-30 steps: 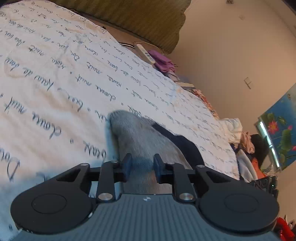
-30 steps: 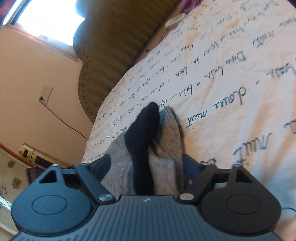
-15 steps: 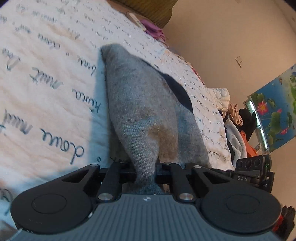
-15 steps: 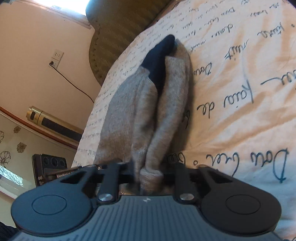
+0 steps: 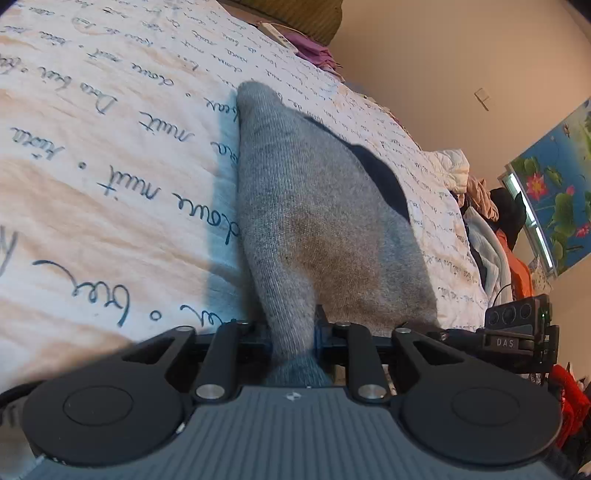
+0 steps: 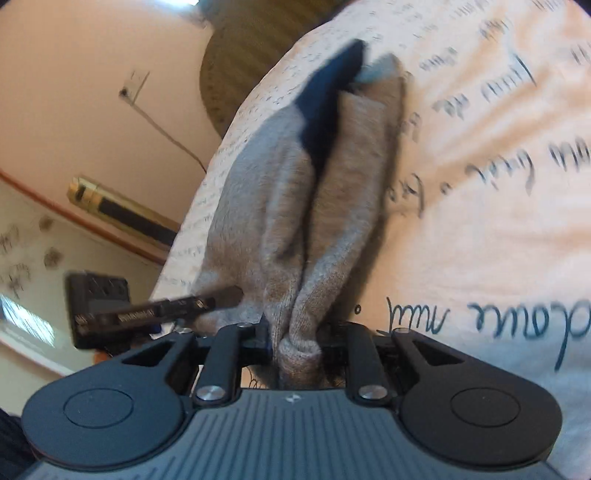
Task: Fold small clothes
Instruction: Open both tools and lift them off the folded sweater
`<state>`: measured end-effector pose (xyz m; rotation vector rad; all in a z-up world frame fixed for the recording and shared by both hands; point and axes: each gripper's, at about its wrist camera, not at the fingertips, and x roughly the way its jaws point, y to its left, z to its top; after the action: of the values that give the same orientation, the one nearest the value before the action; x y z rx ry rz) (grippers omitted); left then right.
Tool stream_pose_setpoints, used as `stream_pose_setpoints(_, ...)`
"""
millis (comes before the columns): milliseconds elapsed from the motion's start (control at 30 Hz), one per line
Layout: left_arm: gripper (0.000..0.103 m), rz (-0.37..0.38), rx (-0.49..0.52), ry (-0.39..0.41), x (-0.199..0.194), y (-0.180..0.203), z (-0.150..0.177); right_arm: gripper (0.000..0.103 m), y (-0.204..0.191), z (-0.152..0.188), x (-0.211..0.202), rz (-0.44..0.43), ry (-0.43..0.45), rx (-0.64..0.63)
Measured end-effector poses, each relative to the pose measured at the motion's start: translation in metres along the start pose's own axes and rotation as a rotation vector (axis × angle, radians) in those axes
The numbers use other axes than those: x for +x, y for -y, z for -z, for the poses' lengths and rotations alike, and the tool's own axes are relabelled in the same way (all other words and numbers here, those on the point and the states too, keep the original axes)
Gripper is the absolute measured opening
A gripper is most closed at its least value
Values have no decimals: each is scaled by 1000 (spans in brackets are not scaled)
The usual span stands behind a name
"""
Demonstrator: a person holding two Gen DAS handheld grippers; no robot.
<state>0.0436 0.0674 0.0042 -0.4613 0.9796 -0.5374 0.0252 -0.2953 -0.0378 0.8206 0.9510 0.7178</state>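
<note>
A grey sock [image 5: 314, 206] with a dark navy part [image 5: 384, 181] lies stretched lengthwise on the white bed cover [image 5: 110, 147] printed with handwriting. My left gripper [image 5: 291, 332] pinches the sock's near edge; its jaws are opening slightly with the fabric still pressed between them. In the right wrist view the same grey sock [image 6: 332, 184] runs away from me, its navy part [image 6: 325, 96] at the far end. My right gripper [image 6: 295, 332] grips a bunched fold of it, jaws also easing open around the cloth. The two grippers sit side by side.
A pile of clothes [image 5: 487, 221] lies past the bed's right edge below a flower poster [image 5: 554, 184]. A purple cloth [image 5: 314, 48] and a remote [image 5: 273, 31] rest by the headboard [image 6: 251, 55]. A wall socket [image 6: 133, 83] with a cord is at left.
The right gripper, wide open around the sock a second ago, closed on it. The left gripper closed on it too. Both drew back, and the sock now lies stretched out long.
</note>
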Motion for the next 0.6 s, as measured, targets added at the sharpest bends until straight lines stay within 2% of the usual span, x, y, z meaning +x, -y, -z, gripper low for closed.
stream_pose_setpoints(33,29,-20,11,35,-14,3,-2,30,-1,-2,-7,0,23,17)
stream_pose_setpoints(67,27,-50,28,87,-31,6,-4,42,-4,-1,-18,-7,58,19)
stream_pose_setpoints(100,27,-95,63,155,-48,11,-7,49,-6,0,-35,-22,119,10)
stream_pose_setpoints(133,28,-146,113,232,-63,19,-10,60,-10,-1,-49,-26,187,5)
stream_pose_setpoints(167,34,-200,167,313,-74,30,-12,64,-17,-4,-61,-20,251,-15)
stream_pose_setpoints(233,47,-273,257,460,-81,55,-14,64,-38,-14,-74,5,342,-93)
stream_pose_setpoints(267,58,-282,294,501,-75,67,-14,64,-49,-22,-71,6,371,-127)
stream_pose_setpoints(300,61,-297,334,528,-64,79,-12,66,-59,-31,-64,-8,385,-155)
stream_pose_setpoints(367,62,-362,437,549,-30,102,-4,75,-74,-47,-39,-26,377,-201)
stream_pose_setpoints(400,62,-411,493,539,-9,111,1,75,-80,-55,-21,-14,368,-225)
stream_pose_setpoints(467,63,-481,580,458,32,119,6,75,-88,-72,13,26,333,-259)
stream_pose_setpoints(533,66,-513,581,371,59,109,9,75,-87,-87,49,121,289,-292)
stream_pose_setpoints(600,73,-531,596,381,67,101,16,74,-64,-93,75,293,224,-288)
